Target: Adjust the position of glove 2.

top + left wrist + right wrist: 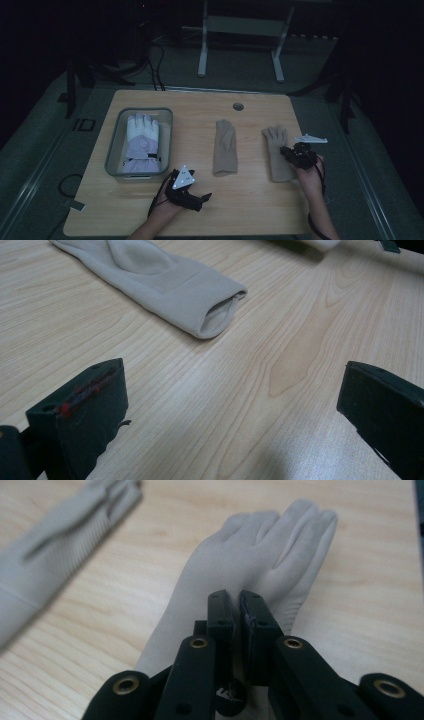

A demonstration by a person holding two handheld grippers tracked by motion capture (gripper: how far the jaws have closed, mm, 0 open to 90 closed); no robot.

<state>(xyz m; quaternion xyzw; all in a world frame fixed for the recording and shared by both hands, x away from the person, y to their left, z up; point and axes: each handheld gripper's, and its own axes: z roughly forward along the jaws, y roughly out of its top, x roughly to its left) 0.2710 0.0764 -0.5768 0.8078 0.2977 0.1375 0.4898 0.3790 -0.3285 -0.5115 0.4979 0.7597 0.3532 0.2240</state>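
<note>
You are working at a light wooden table (150,210) with rounded corners and a round cable grommet (238,106) near its far edge, at about twelve o'clock. The room around you is dim, lit mostly over the tabletop. Grey floor (350,165) surrounds the table on all sides. At twelve to one o'clock beyond the table stands a white metal frame (240,37) on two legs. Black cables (157,65) trail across the floor at eleven o'clock. At seven o'clock another cable (65,185) loops on the floor.
</note>
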